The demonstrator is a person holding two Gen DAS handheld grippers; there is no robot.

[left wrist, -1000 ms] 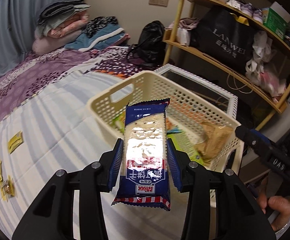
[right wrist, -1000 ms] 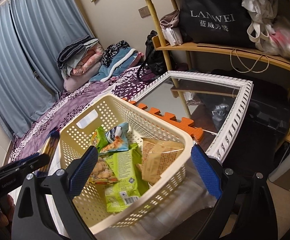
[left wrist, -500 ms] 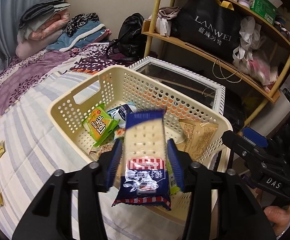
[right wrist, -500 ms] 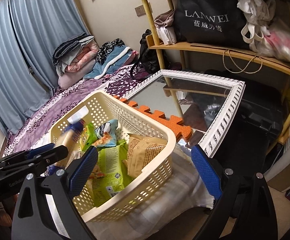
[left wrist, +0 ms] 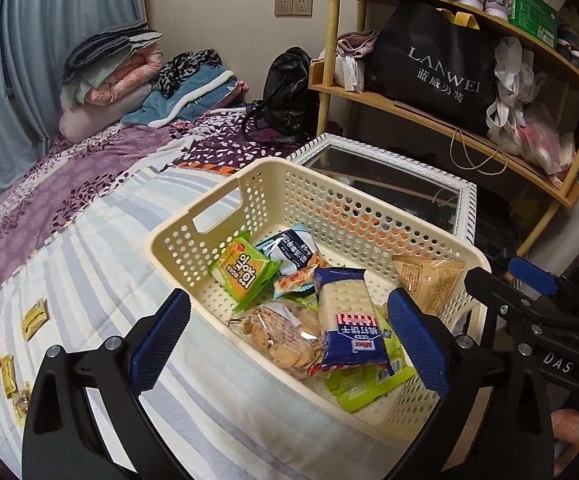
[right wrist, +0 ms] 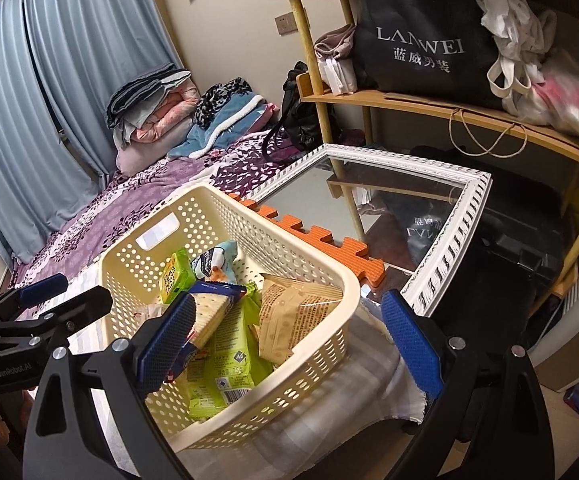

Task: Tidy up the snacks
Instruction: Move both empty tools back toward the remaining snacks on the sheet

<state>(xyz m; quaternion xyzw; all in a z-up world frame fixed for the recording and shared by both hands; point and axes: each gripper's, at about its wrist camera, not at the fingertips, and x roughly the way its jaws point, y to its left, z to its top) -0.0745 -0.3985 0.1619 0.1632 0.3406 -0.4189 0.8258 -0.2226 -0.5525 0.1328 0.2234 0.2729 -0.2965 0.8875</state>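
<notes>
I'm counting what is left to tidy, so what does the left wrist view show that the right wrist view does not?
Only the left wrist view shows the small loose snack packets lying on the striped bedspread, outside the basket, and the clear bag of cookies inside it. Only the right wrist view shows the orange foam mat edge behind the basket. Both show the cream basket, the blue cracker pack lying in it, the tan packet, and each open claw: left claw, right claw.

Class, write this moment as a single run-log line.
left tongs: just opened, empty | blue cracker pack: lying in cream basket | right tongs: open, empty | small snacks: on bed
</notes>
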